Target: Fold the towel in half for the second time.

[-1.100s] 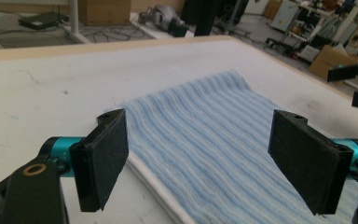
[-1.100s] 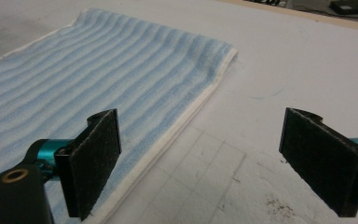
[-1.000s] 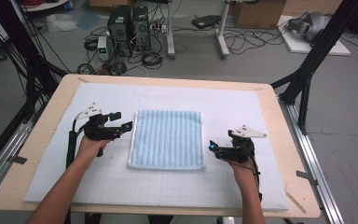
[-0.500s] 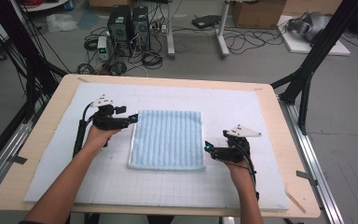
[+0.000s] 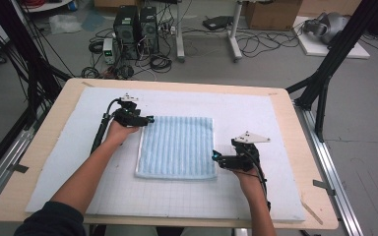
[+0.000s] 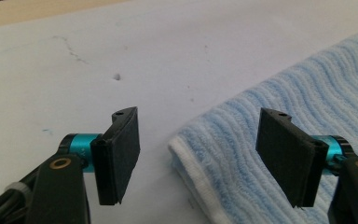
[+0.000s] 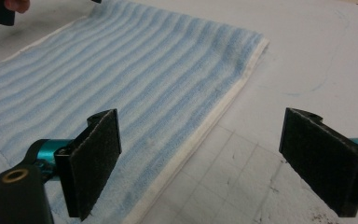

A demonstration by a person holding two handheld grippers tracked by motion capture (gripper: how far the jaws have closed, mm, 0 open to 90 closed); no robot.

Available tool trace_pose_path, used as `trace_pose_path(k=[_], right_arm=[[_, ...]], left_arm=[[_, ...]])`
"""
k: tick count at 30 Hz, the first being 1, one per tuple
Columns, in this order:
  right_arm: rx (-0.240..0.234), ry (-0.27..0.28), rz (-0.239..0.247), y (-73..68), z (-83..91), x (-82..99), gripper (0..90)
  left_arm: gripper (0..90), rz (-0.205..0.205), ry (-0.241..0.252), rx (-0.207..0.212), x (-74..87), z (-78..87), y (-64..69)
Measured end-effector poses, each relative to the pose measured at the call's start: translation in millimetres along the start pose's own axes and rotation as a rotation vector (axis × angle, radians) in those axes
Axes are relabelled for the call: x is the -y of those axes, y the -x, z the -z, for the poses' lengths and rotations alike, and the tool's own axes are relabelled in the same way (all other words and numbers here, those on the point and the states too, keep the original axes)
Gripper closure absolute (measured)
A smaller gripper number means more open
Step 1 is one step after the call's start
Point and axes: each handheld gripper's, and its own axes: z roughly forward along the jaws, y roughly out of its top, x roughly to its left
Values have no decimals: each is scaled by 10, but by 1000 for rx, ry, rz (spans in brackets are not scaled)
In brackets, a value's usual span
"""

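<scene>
A folded towel (image 5: 177, 146) with light blue stripes lies flat in the middle of the white mat. My left gripper (image 5: 147, 119) is at the towel's far left corner. In the left gripper view its jaws (image 6: 198, 140) straddle that white-hemmed corner of the towel (image 6: 307, 102); they have just been closing, but the pads are still clear of the cloth, so it is open. My right gripper (image 5: 215, 157) sits low at the near right corner. Its jaws (image 7: 209, 158) stand wide open over the towel's (image 7: 121, 70) right hem and the mat.
The white gridded mat (image 5: 275, 123) covers most of the wooden table (image 5: 44, 142). Black frame posts (image 5: 325, 83) stand at both table sides. Computer towers (image 5: 133, 24) and cables lie on the floor behind. The other gripper's tip (image 7: 2, 11) shows at the right gripper view's top left.
My left hand has moved away from the person and to the right, from beside the towel's left edge to its far left corner. The right hand has hardly moved.
</scene>
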Motion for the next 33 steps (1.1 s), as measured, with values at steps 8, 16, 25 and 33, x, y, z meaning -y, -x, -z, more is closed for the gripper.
trace_pose_path(k=[8, 16, 25, 33], right_arm=[[-5, -17, -10, 19, -32, 5, 120], [-12, -46, -4, 90, -170, -156, 129], [16, -104, -8, 358, -621, -374, 120], [8, -162, -55, 502, -1004, -435, 120]], left_arm=[[507, -34, -47, -2, 59, -72, 7], [790, -75, -53, 60, 62, -68, 50], [830, -44, -38, 78, 74, -67, 26], [830, -17, -25, 100, 92, -59, 0]])
